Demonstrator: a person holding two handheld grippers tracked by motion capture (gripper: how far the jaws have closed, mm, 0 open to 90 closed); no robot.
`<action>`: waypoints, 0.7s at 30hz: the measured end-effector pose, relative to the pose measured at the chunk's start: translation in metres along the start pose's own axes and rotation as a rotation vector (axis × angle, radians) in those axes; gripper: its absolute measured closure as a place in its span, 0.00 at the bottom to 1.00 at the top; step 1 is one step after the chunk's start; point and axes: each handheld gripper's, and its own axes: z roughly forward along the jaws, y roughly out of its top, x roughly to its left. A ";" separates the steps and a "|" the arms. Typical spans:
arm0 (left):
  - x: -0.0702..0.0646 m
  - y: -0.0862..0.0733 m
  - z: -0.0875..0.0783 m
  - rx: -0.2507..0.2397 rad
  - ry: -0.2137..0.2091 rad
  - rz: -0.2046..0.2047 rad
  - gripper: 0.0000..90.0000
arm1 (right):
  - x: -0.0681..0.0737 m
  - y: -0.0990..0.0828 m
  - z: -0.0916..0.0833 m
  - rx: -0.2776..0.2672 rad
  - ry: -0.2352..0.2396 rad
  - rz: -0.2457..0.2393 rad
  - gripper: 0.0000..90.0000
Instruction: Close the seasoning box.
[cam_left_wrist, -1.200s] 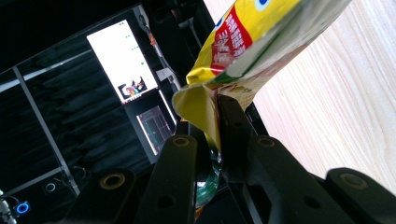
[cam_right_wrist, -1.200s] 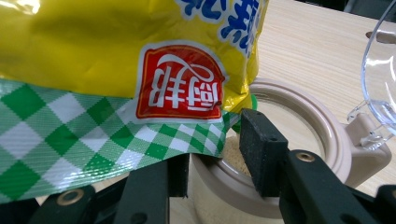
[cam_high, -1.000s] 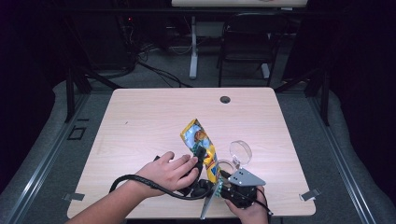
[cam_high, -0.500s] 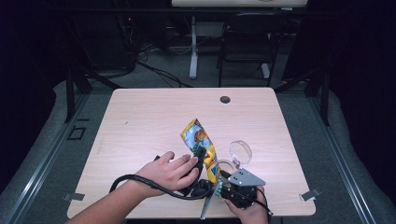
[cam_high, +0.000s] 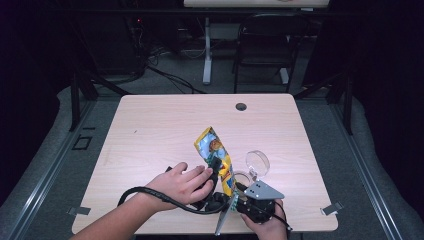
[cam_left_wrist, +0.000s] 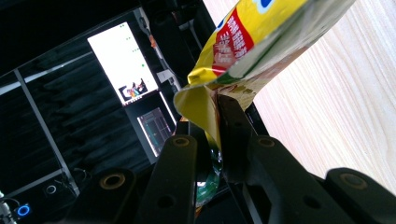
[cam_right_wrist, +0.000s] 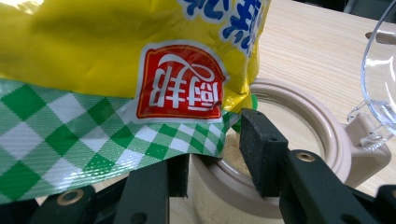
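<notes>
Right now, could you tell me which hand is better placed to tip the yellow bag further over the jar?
Left. The left gripper is already shut on the yellow bag, above the jar. The right gripper seems to steady the jar, its jaws astride the rim.

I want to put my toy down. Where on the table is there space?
The table's left half and far edge around the small dark hole are bare. The near right is crowded: yellow bag, open jar, both hands.

The yellow bag (cam_right_wrist: 116, 60) hides most of the jar (cam_right_wrist: 299, 121) beyond the right hand-held gripper (cam_right_wrist: 215, 154); the lid (cam_right_wrist: 380, 70) is cut off at the picture's edge.
</notes>
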 end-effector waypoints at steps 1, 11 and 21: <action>0.000 0.000 0.000 0.000 0.001 0.000 0.95 | 0.000 0.000 0.000 0.000 0.000 0.000 0.71; 0.001 0.001 0.000 0.002 0.001 0.009 0.95 | 0.000 0.000 0.000 0.004 0.002 0.001 0.71; 0.002 0.001 0.000 0.000 0.003 0.010 0.95 | 0.000 0.000 0.000 0.002 0.002 0.002 0.71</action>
